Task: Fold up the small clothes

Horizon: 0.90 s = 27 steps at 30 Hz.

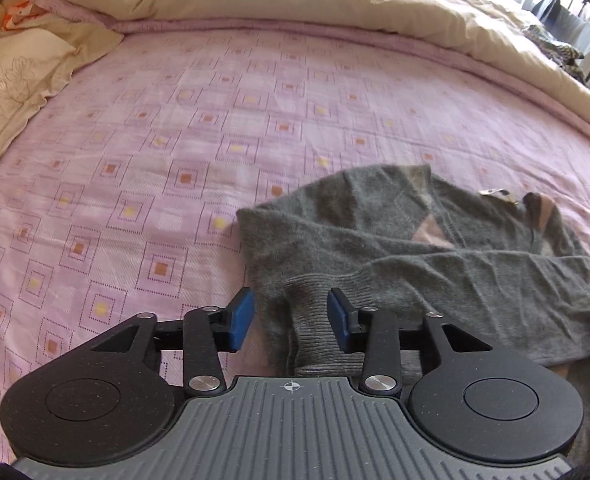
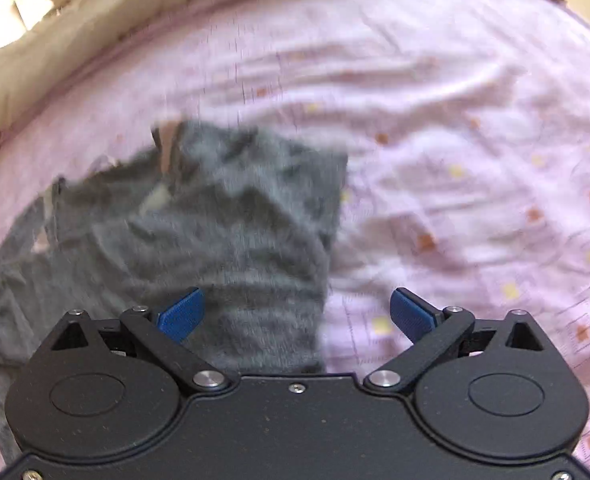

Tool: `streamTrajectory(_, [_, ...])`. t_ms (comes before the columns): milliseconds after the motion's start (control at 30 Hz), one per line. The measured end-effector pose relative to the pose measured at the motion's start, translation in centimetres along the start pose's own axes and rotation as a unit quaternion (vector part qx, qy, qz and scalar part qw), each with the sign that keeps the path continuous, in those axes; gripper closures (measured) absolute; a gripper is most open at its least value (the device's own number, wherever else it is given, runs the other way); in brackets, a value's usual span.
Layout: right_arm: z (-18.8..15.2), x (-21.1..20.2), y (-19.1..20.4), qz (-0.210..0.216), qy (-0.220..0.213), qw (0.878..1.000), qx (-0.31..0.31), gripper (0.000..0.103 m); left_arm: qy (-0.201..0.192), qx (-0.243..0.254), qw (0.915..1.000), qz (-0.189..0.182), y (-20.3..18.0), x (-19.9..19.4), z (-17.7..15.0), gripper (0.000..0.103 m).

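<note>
A fuzzy grey knit sweater (image 1: 415, 248) with a ribbed cuff (image 1: 315, 320) lies rumpled on the pink checked bedsheet (image 1: 175, 140). The left gripper (image 1: 291, 316) straddles the cuff, jaws apart; the right gripper (image 2: 295, 312) gapes wide, holding nothing.

No text, brand or number can be read in either view; the only sign is a small white crosshair mark (image 1: 293, 387) on the grey ribbed gripper body, just behind the gap between the fingers
</note>
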State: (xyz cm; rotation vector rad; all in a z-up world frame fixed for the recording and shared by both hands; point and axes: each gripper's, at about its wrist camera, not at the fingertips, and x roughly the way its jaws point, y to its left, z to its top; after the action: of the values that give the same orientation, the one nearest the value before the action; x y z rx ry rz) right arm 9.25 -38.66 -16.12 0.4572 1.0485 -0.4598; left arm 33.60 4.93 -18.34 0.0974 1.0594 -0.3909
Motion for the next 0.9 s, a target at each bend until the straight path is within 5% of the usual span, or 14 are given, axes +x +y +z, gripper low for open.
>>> streamTrajectory(133, [1.8, -1.2, 1.4, -0.004, -0.042, 0.999, -0.034, 0.003, -0.008, 0.013, 0.9997, -0.018, -1.2, 0.1, -0.1, 0.056])
streamTrajectory(400, [7.9, 4.3, 5.7, -0.016, -0.043, 0.995, -0.088, 0.003, 0.044, 0.009, 0.9989, -0.015, -2.5, 4.2, -1.3, 0.052])
streamTrajectory(600, [9.7, 10.4, 6.1, -0.079, 0.033, 0.993, -0.080, 0.000, 0.046, 0.027, 0.9983, -0.023, -2.8, 5.2, -1.3, 0.022])
streamTrajectory(733, [10.0, 10.6, 5.0, -0.072, 0.021, 0.996, -0.052, 0.000, 0.054, 0.061, 0.9964, -0.023, -4.1, 5.7, -1.3, 0.001])
streamTrajectory(900, [10.0, 10.1, 4.2, -0.057, 0.019, 0.996, -0.066, 0.001, 0.043, 0.073, 0.9964, -0.011, -4.8, 6.0, -1.4, 0.000])
